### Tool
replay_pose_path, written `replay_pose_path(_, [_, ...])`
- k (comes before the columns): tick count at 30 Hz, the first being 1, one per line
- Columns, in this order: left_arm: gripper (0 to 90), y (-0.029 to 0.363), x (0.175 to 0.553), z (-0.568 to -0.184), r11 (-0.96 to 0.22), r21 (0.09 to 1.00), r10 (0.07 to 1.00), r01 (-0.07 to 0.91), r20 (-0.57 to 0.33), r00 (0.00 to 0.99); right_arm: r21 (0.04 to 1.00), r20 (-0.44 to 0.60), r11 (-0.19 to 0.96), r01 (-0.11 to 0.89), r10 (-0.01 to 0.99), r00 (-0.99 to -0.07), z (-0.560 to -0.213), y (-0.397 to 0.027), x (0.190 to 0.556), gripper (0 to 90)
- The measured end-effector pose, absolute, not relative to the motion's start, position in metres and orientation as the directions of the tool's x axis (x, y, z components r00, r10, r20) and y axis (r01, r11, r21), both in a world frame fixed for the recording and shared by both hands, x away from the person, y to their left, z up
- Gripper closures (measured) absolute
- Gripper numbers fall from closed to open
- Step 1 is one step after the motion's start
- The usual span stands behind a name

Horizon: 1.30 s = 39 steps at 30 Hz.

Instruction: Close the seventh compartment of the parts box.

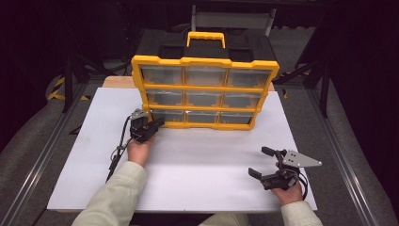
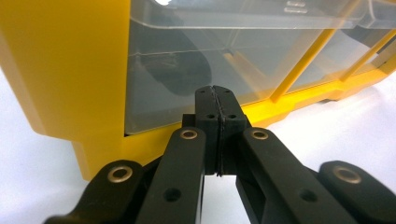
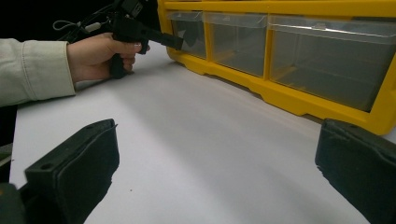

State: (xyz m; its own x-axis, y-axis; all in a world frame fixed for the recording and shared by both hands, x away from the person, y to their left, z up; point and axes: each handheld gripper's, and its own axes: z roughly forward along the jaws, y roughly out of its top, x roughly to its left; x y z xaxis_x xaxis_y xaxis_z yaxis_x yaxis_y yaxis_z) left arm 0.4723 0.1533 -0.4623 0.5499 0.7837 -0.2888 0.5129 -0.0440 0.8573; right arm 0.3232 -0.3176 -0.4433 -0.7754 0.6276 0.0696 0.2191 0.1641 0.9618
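A yellow and black drawer organizer (image 1: 205, 61) stands upright at the back of the white table top (image 1: 197, 160), with three rows of clear drawers facing me. My left gripper (image 1: 160, 122) is shut, its jaws pressed together with nothing between them. Its tips (image 2: 217, 93) sit right at the lower edge of the bottom-left clear drawer (image 2: 187, 60); whether they touch it I cannot tell. My right gripper (image 1: 259, 161) rests low over the front right of the table, jaws wide open and empty (image 3: 215, 172), pointing toward the organizer (image 3: 280, 93) and the left gripper (image 3: 175, 42).
A black case top with a yellow handle (image 1: 206, 38) caps the organizer. Bare white board lies between the two grippers. Metal rails (image 1: 37, 160) run along both sides of the table, with dark floor and frame legs beyond.
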Motion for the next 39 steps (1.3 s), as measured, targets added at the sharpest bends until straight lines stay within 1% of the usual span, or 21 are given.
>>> replay_pose_path(5, [89.0,0.151,0.468,-0.458,-0.065,0.858,0.772,0.510,-0.280,0.571,0.961,0.069,0.165,0.220,0.629,-0.774,-0.443,-0.318,0.323,0.4])
replay_pose_path(6, [86.5,0.151,0.467,-0.457,-0.067,0.857,0.767,0.511,-0.283,0.575,0.962,0.068,0.165,0.218,0.629,-0.775,-0.443,-0.318,0.323,0.4])
replay_pose_path(7, [80.4,0.152,0.466,-0.455,-0.067,0.856,0.760,0.512,-0.289,0.583,0.962,0.066,0.166,0.216,0.629,-0.775,-0.443,-0.318,0.323,0.4])
replay_pose_path(11, [66.6,0.154,0.461,-0.448,-0.066,0.862,0.732,0.502,-0.300,0.612,0.962,0.066,0.167,0.217,0.628,-0.776,-0.443,-0.317,0.323,0.4])
replay_pose_path(12, [61.4,0.155,0.459,-0.446,-0.066,0.865,0.722,0.497,-0.303,0.622,0.962,0.068,0.166,0.219,0.628,-0.775,-0.443,-0.317,0.323,0.4])
replay_pose_path(14, [55.5,0.155,0.455,-0.441,-0.074,0.877,0.707,0.475,-0.289,0.645,0.961,0.069,0.166,0.220,0.628,-0.775,-0.443,-0.317,0.323,0.4])
replay_pose_path(17, [43.4,0.156,0.449,-0.434,-0.090,0.890,0.683,0.446,-0.271,0.678,0.961,0.065,0.169,0.218,0.631,-0.773,-0.443,-0.317,0.323,0.4])
replay_pose_path(19, [37.9,0.157,0.446,-0.430,-0.099,0.899,0.675,0.427,-0.255,0.693,0.961,0.067,0.169,0.220,0.630,-0.773,-0.443,-0.317,0.323,0.3])
replay_pose_path(22, [26.1,0.159,0.439,-0.423,-0.100,0.905,0.667,0.414,-0.248,0.702,0.960,0.067,0.170,0.221,0.631,-0.773,-0.443,-0.317,0.323,0.3])
replay_pose_path(24, [20.7,0.160,0.437,-0.421,-0.096,0.907,0.661,0.410,-0.249,0.707,0.960,0.066,0.170,0.221,0.631,-0.773,-0.443,-0.317,0.323,0.3])
replay_pose_path(25, [20.7,0.162,0.434,-0.418,-0.094,0.909,0.653,0.406,-0.252,0.714,0.960,0.066,0.170,0.221,0.631,-0.773,-0.443,-0.317,0.323,0.3])
replay_pose_path(27, [15.3,0.166,0.427,-0.411,-0.107,0.916,0.635,0.387,-0.236,0.735,0.961,0.066,0.167,0.218,0.631,-0.773,-0.443,-0.317,0.323,0.4])
replay_pose_path(29, [12.1,0.167,0.423,-0.408,-0.116,0.922,0.631,0.370,-0.219,0.744,0.961,0.065,0.167,0.218,0.631,-0.773,-0.443,-0.317,0.323,0.3])
replay_pose_path(32, [9.6,0.171,0.412,-0.400,-0.130,0.936,0.618,0.326,-0.181,0.765,0.960,0.064,0.172,0.220,0.632,-0.773,-0.443,-0.317,0.323,0.3])
replay_pose_path(39, [5.2,0.186,0.393,-0.390,-0.125,0.949,0.598,0.289,-0.161,0.785,0.960,0.062,0.172,0.219,0.634,-0.771,-0.443,-0.317,0.323,0.4])
